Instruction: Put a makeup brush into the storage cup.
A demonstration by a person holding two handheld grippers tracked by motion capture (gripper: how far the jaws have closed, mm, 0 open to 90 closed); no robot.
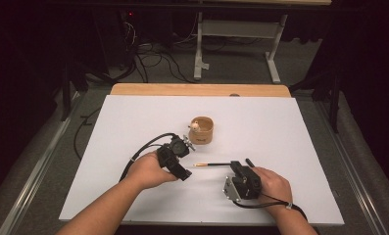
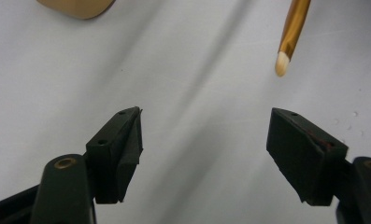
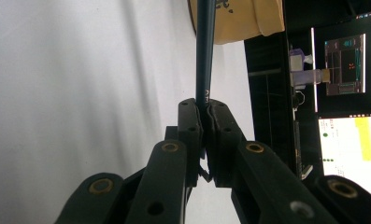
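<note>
A lab or recording room, dim and dark-walled. White board (image 1: pixel 260 132) over a wooden table (image 1: pixel 197 89), cables (image 1: pixel 153 61) tangled across grey carpet, a metal-legged bench (image 1: pixel 241 34) behind, lit monitors (image 3: pixel 349 93) showing charts off to the side.

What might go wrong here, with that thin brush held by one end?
The right gripper pinches the brush only near its dark end, so it may pivot or slip. The left gripper hangs open near the brush tip; a careless close could knock it. The cup nearby could tip.
</note>
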